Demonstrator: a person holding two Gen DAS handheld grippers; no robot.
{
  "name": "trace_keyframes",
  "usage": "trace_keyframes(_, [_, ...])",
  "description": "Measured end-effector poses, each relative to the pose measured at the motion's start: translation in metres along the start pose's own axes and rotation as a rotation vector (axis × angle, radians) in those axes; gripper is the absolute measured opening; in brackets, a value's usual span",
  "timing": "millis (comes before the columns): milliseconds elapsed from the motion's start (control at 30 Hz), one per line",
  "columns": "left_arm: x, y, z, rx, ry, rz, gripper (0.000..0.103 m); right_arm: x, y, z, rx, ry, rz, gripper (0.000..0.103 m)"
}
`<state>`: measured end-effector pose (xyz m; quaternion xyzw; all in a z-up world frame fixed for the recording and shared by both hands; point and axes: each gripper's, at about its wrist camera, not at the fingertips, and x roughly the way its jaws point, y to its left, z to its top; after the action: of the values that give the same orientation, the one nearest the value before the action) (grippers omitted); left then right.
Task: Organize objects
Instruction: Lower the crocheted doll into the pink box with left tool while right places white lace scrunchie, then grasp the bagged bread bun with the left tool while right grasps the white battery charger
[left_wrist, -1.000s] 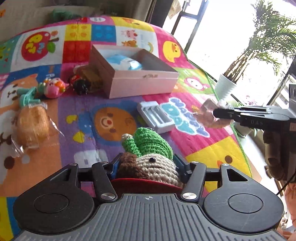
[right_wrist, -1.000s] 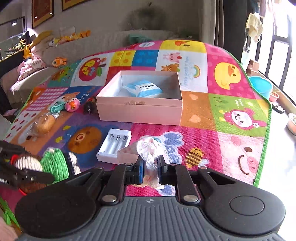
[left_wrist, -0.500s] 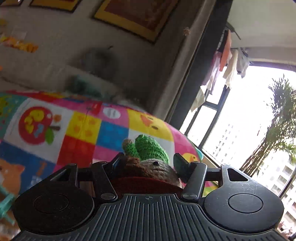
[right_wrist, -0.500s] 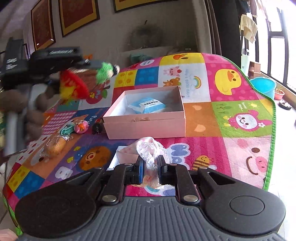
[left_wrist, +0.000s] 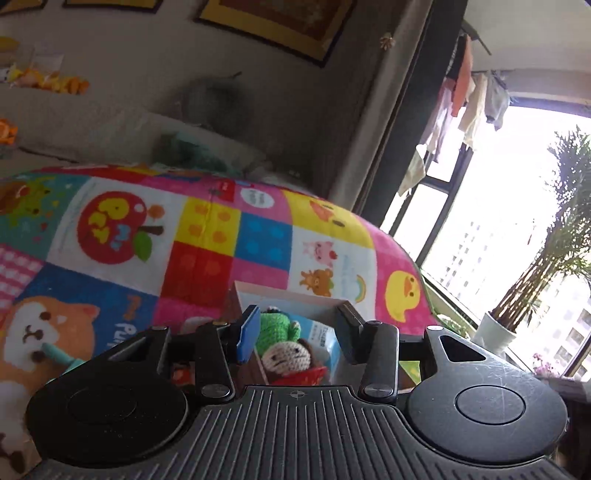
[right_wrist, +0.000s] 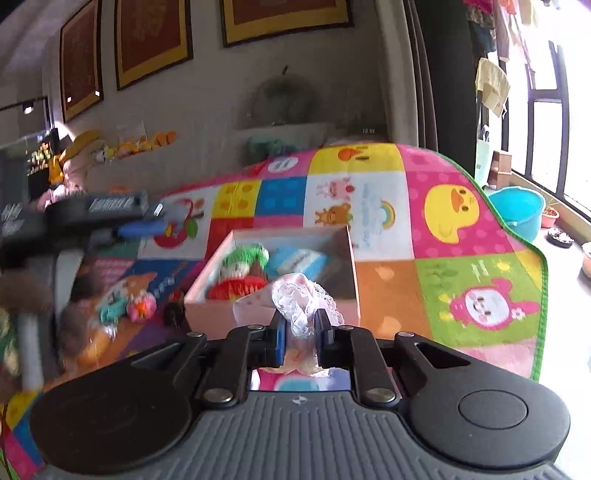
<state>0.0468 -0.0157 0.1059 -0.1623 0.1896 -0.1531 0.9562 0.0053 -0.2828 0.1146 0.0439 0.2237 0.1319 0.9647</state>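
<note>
The crocheted doll with a green hat and red base lies in the pink box, next to a blue packet. My left gripper hangs above it with jaws apart and closing, nothing pressed between them. In the right wrist view the doll is a blur inside the box, and the left gripper is blurred to the box's left. My right gripper is shut on a pink lacy pouch, just before the box's near wall.
The box sits on a bright patchwork play mat. Left of it lie a pink toy, a teal toy, a small black toy and a bagged bun. A blue basin and a window stand to the right.
My left gripper carried the doll up and over the box and let it go; the doll now lies inside. My right gripper rose toward the box, still holding the lacy pouch.
</note>
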Motion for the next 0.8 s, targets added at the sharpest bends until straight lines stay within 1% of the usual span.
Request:
trace_keyframes(33, [-0.012, 0.004, -0.005, 0.004, 0.003, -0.003, 0.048, 0.010, 0.001, 0.014, 0.011, -0.029, -0.008, 0.017])
trace_keyframes(67, [-0.022, 0.009, -0.011, 0.012, 0.016, -0.001, 0.048, 0.023, 0.001, 0.029, 0.018, -0.039, -0.029, 0.023])
trace_keyframes(133, [-0.040, 0.018, -0.023, 0.047, 0.046, 0.026, 0.048, 0.055, 0.000, 0.049, 0.024, 0.021, -0.041, 0.089])
trace_keyframes(167, [-0.050, 0.024, -0.029, 0.077, 0.052, 0.062, 0.048, 0.068, -0.002, 0.052, 0.039, 0.041, -0.054, 0.091])
trace_keyframes(233, [-0.069, 0.039, -0.038, 0.126, 0.036, 0.148, 0.048, 0.080, -0.003, 0.049, 0.024, 0.086, -0.086, 0.091])
trace_keyframes(267, [-0.078, 0.052, -0.041, 0.134, 0.025, 0.187, 0.048, 0.080, -0.003, 0.044, 0.013, 0.093, -0.090, 0.091])
trace_keyframes(300, [-0.086, 0.066, -0.042, 0.116, 0.020, 0.222, 0.048, 0.077, -0.004, 0.037, 0.005, 0.096, -0.090, 0.091])
trace_keyframes(367, [-0.094, 0.099, -0.041, 0.027, 0.025, 0.284, 0.048, 0.070, -0.006, 0.023, -0.001, 0.110, -0.092, 0.091])
trace_keyframes(433, [-0.095, 0.135, -0.038, -0.093, 0.055, 0.346, 0.048, 0.060, -0.007, 0.005, -0.014, 0.130, -0.085, 0.091])
trace_keyframes(500, [-0.093, 0.158, -0.042, -0.190, 0.088, 0.364, 0.048, 0.051, -0.006, -0.014, -0.023, 0.153, -0.079, 0.093])
trace_keyframes(533, [-0.090, 0.164, -0.045, -0.229, 0.103, 0.352, 0.048, 0.048, -0.006, -0.023, -0.021, 0.167, -0.069, 0.095])
trace_keyframes(600, [-0.079, 0.169, -0.054, -0.293, 0.130, 0.305, 0.048, 0.045, -0.004, -0.043, -0.017, 0.203, -0.051, 0.095])
trace_keyframes(667, [-0.064, 0.164, -0.061, -0.338, 0.168, 0.235, 0.048, 0.048, 0.000, -0.059, -0.032, 0.237, -0.064, 0.095])
trace_keyframes(700, [-0.056, 0.157, -0.063, -0.345, 0.184, 0.196, 0.049, 0.048, 0.003, -0.067, -0.042, 0.247, -0.073, 0.095])
trace_keyframes(733, [-0.050, 0.148, -0.065, -0.322, 0.196, 0.167, 0.050, 0.049, 0.004, -0.072, -0.045, 0.255, -0.074, 0.095])
trace_keyframes(800, [-0.034, 0.123, -0.068, -0.231, 0.266, 0.059, 0.050, 0.048, 0.005, -0.080, -0.030, 0.269, -0.060, 0.095])
